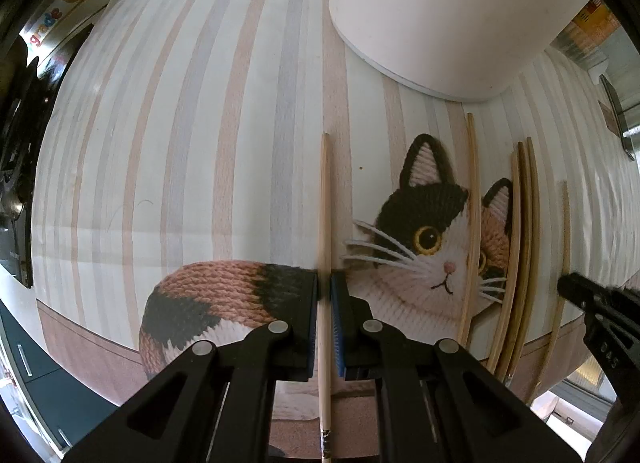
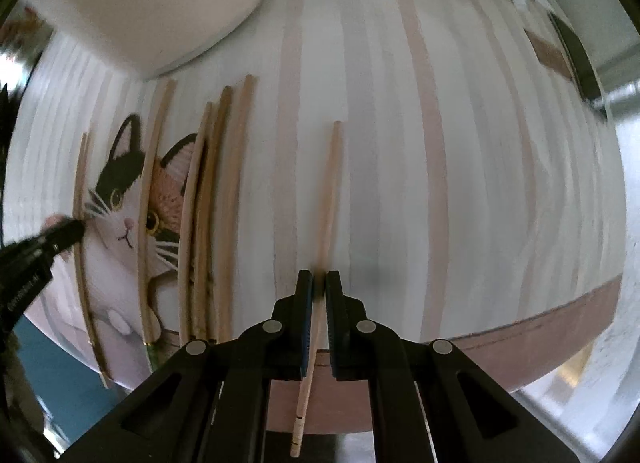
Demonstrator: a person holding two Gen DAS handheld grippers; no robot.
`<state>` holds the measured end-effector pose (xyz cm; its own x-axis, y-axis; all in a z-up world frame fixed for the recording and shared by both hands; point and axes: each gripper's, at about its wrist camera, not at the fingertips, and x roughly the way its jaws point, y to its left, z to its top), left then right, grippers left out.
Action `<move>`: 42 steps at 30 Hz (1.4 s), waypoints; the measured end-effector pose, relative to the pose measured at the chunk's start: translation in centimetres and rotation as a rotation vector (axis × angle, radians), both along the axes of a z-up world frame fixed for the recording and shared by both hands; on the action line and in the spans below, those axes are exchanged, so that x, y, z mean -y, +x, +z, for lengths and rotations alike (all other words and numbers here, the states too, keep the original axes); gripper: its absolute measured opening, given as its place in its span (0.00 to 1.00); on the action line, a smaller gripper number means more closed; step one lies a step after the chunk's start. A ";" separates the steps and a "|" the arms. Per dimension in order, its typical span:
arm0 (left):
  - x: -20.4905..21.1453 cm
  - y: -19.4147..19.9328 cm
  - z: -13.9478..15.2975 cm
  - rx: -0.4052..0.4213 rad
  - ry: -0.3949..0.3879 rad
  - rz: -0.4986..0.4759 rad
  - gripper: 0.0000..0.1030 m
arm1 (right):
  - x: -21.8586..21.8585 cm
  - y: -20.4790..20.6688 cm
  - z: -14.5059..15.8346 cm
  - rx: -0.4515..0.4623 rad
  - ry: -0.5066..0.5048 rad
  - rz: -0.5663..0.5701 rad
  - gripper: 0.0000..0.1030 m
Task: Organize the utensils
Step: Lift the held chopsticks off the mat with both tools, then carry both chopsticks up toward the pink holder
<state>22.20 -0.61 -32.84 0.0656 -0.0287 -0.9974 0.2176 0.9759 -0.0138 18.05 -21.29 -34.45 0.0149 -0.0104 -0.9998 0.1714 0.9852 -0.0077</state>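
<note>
My left gripper is shut on a pale wooden chopstick that lies along my fingers over the striped cat placemat. My right gripper is shut on another wooden chopstick, also pointing forward over the mat. Several more chopsticks lie side by side across the cat's face between the two grippers; they also show in the right wrist view. The right gripper's tip shows at the left view's right edge; the left gripper's tip shows at the right view's left edge.
A white round container stands on the mat beyond the chopsticks; it also shows in the right wrist view. A dark knife-like object lies at the far right. The mat's brown border runs along the near edge.
</note>
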 end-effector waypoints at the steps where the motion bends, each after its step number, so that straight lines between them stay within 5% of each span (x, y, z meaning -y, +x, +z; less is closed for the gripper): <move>1: 0.1 0.0 0.0 0.000 0.000 -0.001 0.05 | -0.9 0.5 -0.1 0.004 -0.022 0.023 0.06; 14: 0.1 0.2 -0.2 0.001 0.014 -0.013 0.04 | -0.7 2.8 1.4 -0.018 -0.021 0.005 0.07; 19: 1.0 -0.2 1.6 0.092 0.065 -0.023 0.04 | 0.2 2.4 0.7 0.026 0.005 -0.040 0.06; 32: 1.6 -0.1 15.4 0.438 0.005 0.009 0.04 | 2.5 1.6 12.5 0.363 0.002 -0.102 0.06; 42: 0.9 1.7 30.4 0.622 -0.247 0.068 0.04 | 3.5 4.1 25.6 0.696 0.088 -0.144 0.06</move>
<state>23.85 -1.46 -2.47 0.6359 -0.2270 -0.7377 0.1956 0.9720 -0.1305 22.12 -24.83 -8.85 0.6539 0.0198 -0.7563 0.2359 0.9445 0.2287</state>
